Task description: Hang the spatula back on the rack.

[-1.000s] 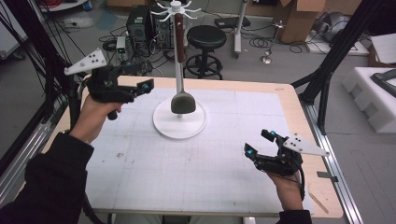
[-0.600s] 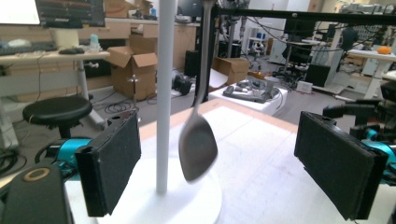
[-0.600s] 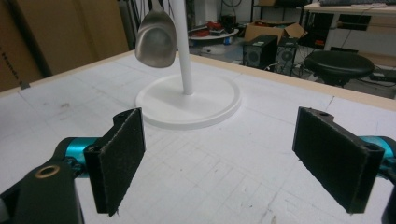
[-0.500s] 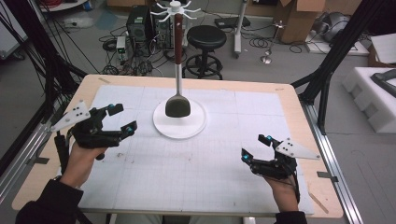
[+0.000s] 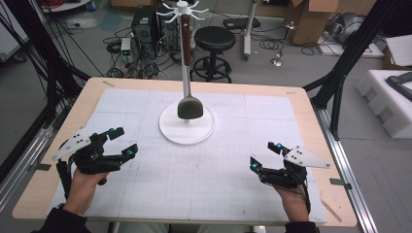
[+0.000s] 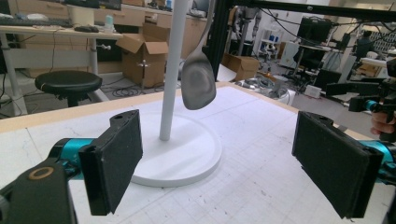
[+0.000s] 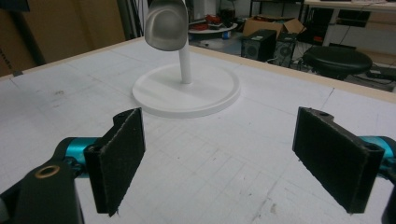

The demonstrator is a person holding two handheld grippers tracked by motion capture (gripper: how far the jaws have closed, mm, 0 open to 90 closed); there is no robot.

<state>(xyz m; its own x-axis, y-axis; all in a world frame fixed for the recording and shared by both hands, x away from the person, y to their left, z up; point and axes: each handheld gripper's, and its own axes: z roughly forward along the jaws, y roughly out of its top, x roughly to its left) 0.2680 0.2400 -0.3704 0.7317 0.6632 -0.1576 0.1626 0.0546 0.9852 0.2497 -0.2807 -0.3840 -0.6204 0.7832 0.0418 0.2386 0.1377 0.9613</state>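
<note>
A white stand rises from a round base (image 5: 167, 131) at the table's far middle, its hooks (image 5: 182, 7) at the top. A utensil with a brown handle hangs from it, and its grey spoon-like head (image 5: 189, 108) sits just above the base. My left gripper (image 5: 124, 142) is open at the front left with nothing between its jaws. My right gripper (image 5: 265, 154) is open at the front right, also holding nothing. In the left gripper view, the left gripper (image 6: 224, 163) faces the head (image 6: 198, 84) and base (image 6: 187, 154). The right gripper view has the right gripper (image 7: 219, 163) facing the head (image 7: 166, 23) and base (image 7: 187, 91).
A white gridded mat (image 5: 204, 179) covers the wooden table (image 5: 311, 121). Beyond the far edge stand a black stool (image 5: 214, 39), a computer case (image 5: 143, 24) and cables. Black frame posts (image 5: 340, 73) flank the table, and white foam (image 5: 388, 102) lies to the right.
My left gripper has come away from beside the stand, down to the front left of the table. My right gripper has drifted slightly toward the front edge. The utensil still hangs on the stand.
</note>
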